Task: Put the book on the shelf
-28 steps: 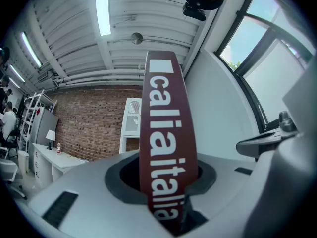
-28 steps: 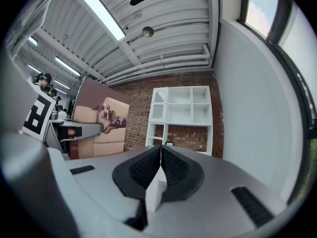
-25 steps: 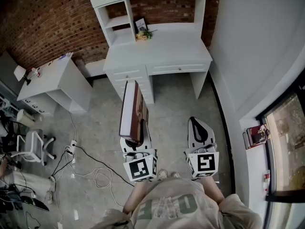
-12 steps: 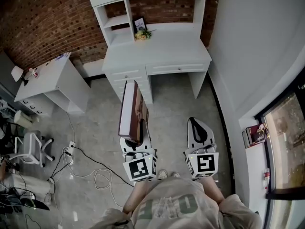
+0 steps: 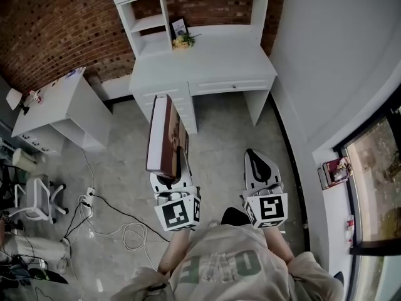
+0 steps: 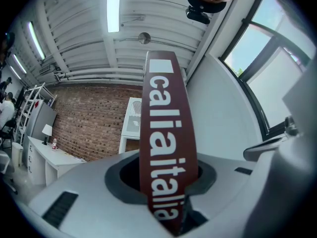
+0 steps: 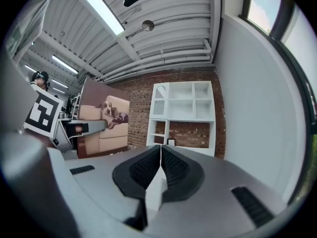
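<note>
Got the dark red hardcover book (image 5: 164,137) pinched by its near end in the jaws of the left gripper (image 5: 172,179), spine (image 6: 166,133) facing that gripper's camera, white page block toward the left in the head view. Holding it out over the grey floor, well short of the white shelf unit (image 5: 150,24) on the far wall. Nothing in the right gripper (image 5: 260,171): jaws pressed together, pads meeting.

Looks like the carry step, with shelving not yet begun. To do it well, keep the squeeze firm and the book steady, since a tall book gripped at one end will lever about. Walk right up to the white bench (image 5: 213,61) first, then aim for an open cubby on the left, steering clear of the small framed picture and yellow flowers (image 5: 182,35) at the far side. Could steady the cover with the closed right jaws on the way in.

Can't see the top of the unit from the head view, cut off at the edge. Can't tell how deep the jaws bite, probably just the end. Only catching the cover's dog-on-sofa photo (image 7: 101,118) from the right gripper view.
</note>
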A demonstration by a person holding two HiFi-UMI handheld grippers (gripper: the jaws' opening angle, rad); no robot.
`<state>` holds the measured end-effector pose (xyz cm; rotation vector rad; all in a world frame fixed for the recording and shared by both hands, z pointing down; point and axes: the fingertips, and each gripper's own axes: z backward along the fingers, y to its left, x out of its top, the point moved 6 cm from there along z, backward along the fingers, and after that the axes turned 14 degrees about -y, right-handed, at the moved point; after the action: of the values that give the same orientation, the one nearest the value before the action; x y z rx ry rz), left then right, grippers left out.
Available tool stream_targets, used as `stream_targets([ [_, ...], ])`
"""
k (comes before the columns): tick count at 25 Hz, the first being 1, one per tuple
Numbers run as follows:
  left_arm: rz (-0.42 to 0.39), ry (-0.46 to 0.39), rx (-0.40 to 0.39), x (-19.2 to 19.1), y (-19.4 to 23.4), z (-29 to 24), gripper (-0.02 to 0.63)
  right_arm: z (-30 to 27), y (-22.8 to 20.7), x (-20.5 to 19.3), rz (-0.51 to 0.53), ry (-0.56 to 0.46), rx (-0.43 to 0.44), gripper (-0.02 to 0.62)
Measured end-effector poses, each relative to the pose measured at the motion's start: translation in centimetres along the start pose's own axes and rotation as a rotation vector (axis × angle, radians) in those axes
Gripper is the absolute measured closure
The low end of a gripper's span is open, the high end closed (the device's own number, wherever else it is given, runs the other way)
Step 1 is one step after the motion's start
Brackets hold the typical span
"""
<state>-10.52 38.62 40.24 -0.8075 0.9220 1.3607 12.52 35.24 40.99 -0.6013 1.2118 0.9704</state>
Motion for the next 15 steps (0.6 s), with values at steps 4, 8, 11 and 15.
stream_targets([
  [4,0.0,-0.011,0.002,-0.9,0.5,-2.3,0.451,-1.4,-1.2,-0.9,-0.003,0.006,-0.023,0.578],
  [8,-0.004,-0.019,-0.001,-2.2,0.8,-4.7,0.451,-4.3,-1.9,-2.8,-0.047,0.004,-0.019,0.578],
  [11,-0.011,-0.01,-0.001,-4.2,0.6,-5.8,0.451,-6.6,-2.4,-4.6,-0.04,0.006,0.013,0.578],
  [15,-0.011,-0.006,0.001,-7.9,-0.3,-8.9,0.451,-10.7,-4.2,-9.0,-0.085,0.032,0.049,0.578],
])
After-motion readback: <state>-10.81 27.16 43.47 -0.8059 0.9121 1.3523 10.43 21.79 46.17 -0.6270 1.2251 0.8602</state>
